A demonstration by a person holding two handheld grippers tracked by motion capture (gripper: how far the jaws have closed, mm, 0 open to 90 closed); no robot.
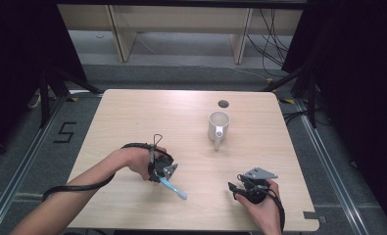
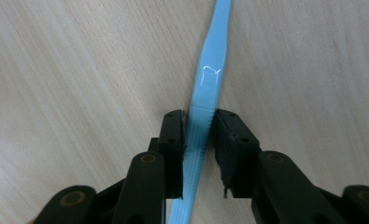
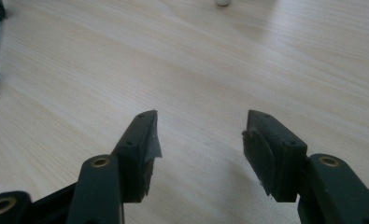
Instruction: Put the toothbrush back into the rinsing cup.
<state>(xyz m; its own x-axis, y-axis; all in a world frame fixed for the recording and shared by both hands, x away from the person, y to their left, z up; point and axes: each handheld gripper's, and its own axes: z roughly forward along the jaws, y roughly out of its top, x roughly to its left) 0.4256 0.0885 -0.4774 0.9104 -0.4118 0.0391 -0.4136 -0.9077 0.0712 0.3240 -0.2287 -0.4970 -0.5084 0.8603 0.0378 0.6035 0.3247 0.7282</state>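
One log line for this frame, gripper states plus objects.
left gripper: shut on blue toothbrush, low over table | right gripper: open, holds nothing | white mug: upright, handle toward person, untouched

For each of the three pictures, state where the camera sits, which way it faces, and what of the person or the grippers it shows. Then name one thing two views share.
High view: above the near edge, facing forward and down on the table; both forearms, left gripper, right gripper, mug.
Left gripper view: on the left gripper, facing down; jaws clamp the blue toothbrush.
Right gripper view: low, facing across the table; jaws apart.
Shared: the toothbrush.
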